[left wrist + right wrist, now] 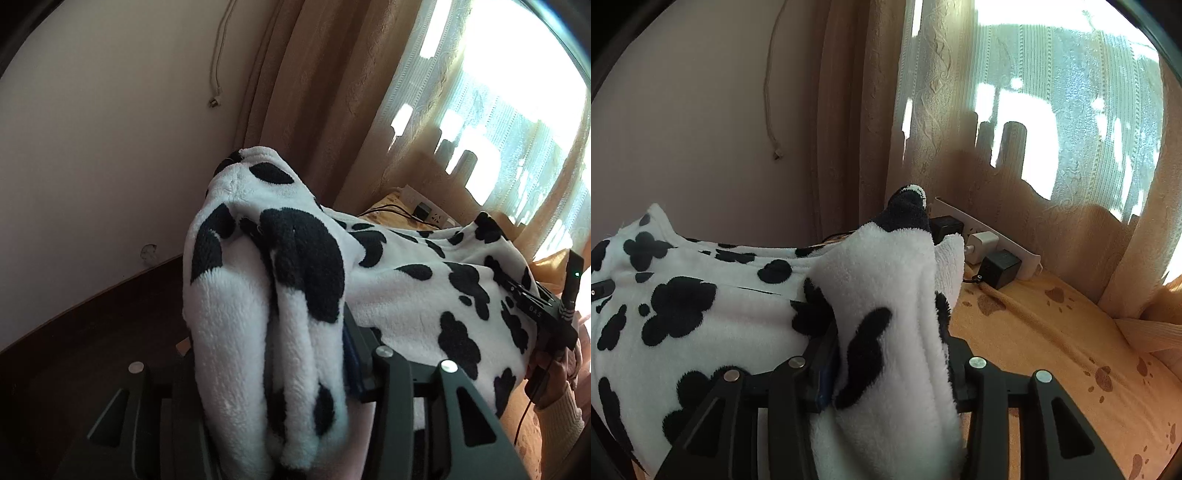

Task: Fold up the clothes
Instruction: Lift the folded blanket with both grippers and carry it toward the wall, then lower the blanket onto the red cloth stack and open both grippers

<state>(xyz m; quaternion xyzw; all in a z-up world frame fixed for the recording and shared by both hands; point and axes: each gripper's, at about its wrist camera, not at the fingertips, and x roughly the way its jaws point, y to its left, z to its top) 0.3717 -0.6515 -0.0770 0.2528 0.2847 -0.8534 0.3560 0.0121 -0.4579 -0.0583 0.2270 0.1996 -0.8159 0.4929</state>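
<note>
Fleece fills the gap between the fingers of my left gripper (295,369): a thick bunched corner of the cow-print garment (406,291), white with black blotches. From the look of it the jaws stand partly spread with the bunch between them, and I cannot tell whether the pads still press it. My right gripper (890,373) has the opposite corner lying between its fingers in the same way, and its grip is equally unclear. Between my two tools the garment stretches in a broad sheet over the orange paw-print bedspread (1071,369), near the curtains (960,110).

I judge the fold to be midway: two corners gathered and carried down toward the bed, nothing yet lying in a flat, finished stack, so laying down, smoothing and further folds remain.

Counted, largest first: one bedspread, one garment, two grippers, one white power strip (1015,247) holding three plugs.
</note>
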